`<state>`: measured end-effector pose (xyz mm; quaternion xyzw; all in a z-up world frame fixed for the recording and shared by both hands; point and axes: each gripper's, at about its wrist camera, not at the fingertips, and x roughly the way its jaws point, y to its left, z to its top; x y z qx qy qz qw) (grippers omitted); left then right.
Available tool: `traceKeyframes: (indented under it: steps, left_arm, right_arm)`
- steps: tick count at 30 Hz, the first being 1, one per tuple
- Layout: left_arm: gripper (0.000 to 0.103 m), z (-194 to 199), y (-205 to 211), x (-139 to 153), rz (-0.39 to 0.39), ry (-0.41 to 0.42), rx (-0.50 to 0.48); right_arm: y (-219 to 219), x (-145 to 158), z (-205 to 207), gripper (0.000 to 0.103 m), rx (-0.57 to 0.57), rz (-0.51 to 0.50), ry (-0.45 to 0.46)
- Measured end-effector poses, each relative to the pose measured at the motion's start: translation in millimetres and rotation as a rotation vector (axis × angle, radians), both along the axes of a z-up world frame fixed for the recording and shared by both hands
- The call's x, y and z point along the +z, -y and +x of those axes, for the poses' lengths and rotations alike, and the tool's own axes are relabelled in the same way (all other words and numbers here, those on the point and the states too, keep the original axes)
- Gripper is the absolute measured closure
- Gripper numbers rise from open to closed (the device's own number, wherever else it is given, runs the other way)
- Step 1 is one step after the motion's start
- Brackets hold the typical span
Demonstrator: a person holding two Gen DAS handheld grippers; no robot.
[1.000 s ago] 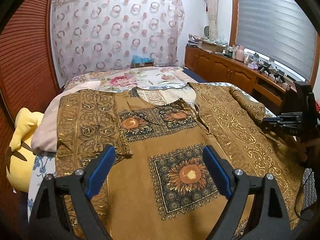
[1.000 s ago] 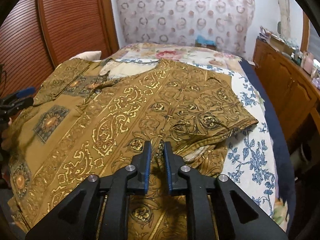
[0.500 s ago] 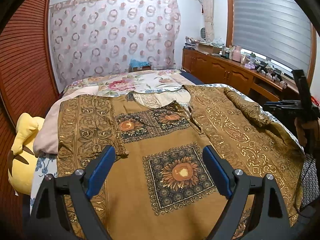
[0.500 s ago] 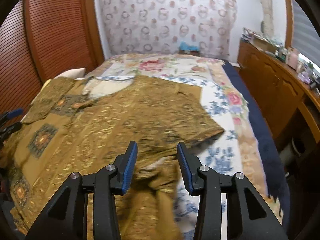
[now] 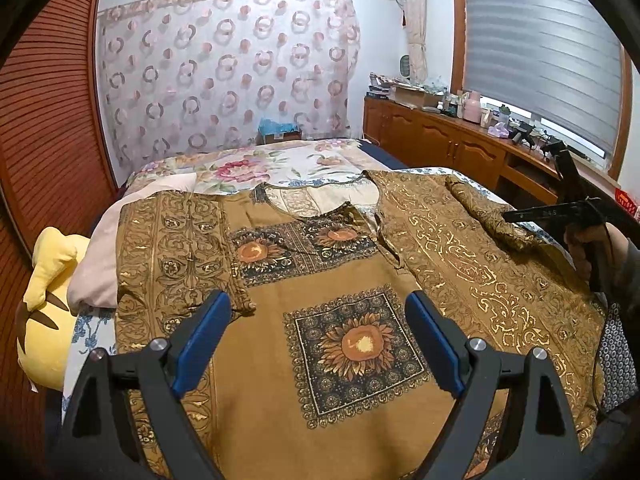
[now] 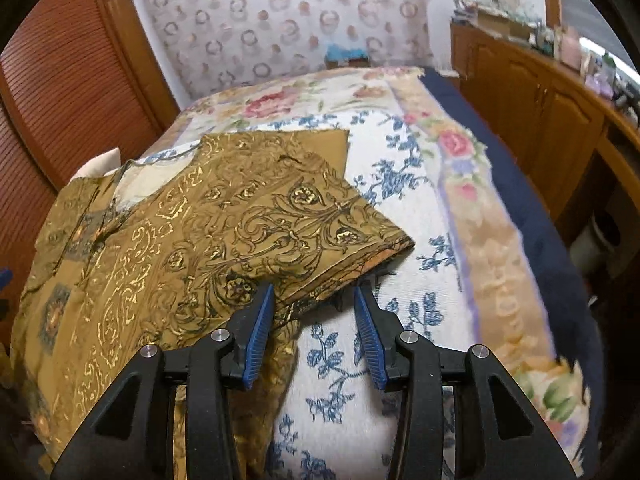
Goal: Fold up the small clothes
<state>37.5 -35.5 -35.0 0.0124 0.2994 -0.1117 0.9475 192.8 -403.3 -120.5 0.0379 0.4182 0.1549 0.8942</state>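
Note:
A brown and gold patterned top (image 5: 344, 280) with sunflower squares lies spread on the bed, neck towards the far end. My left gripper (image 5: 318, 340) is open and empty, hovering above its front panel. In the right wrist view the top's right sleeve (image 6: 280, 216) lies folded over the body, its cuff edge towards the bed's right side. My right gripper (image 6: 314, 332) is open and empty just in front of the sleeve's near edge. The right gripper also shows at the far right in the left wrist view (image 5: 560, 212).
The floral bedspread (image 6: 420, 208) covers the bed. A yellow plush toy (image 5: 44, 304) sits at the left edge. Wooden cabinets (image 5: 452, 148) with clutter run along the right wall. A slatted wooden door (image 6: 68, 92) stands left. A curtain hangs behind the bed.
My right gripper has opened, let go of the sleeve and pulled back to the right; the sleeve now lies folded over the body. My left gripper stays open above the front.

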Motion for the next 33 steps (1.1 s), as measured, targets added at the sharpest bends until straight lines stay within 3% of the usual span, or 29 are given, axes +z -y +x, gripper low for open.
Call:
traceKeyframes:
  steps: [6,7,10,13,23,31,33]
  left_arm:
    - [0.013,3.6,-0.8,2.0,-0.003,0.001,-0.001]
    - [0.013,5.6,-2.1,2.7,-0.004,0.002,0.0]
    - [0.013,13.5,-6.3,4.6,-0.006,0.004,0.01]
    - [0.013,20.8,-11.4,6.5,-0.008,0.0,0.019]
    - [0.013,54.1,-43.1,15.9,0.006,-0.023,0.059]
    - [0.013,84.2,-82.4,18.0,-0.007,-0.048,0.084]
    - [0.013,92.5,-93.7,16.4,-0.009,-0.056,0.089]
  right_arm:
    - [-8.1,1.9,6.0,0.061,0.015,-0.023,0.009]
    - [-9.9,2.1,7.2,0.064,0.021,-0.037,0.013]
    - [-16.4,3.5,9.5,0.088,0.055,-0.053,0.028]
    - [-22.0,10.1,8.4,0.096,0.063,-0.094,0.078]
    - [-60.8,48.3,14.1,0.099,0.146,-0.049,0.147]
    - [-122.7,49.2,15.8,0.099,0.244,-0.007,0.093]
    - [-132.7,45.0,17.4,0.087,0.25,-0.02,0.078]
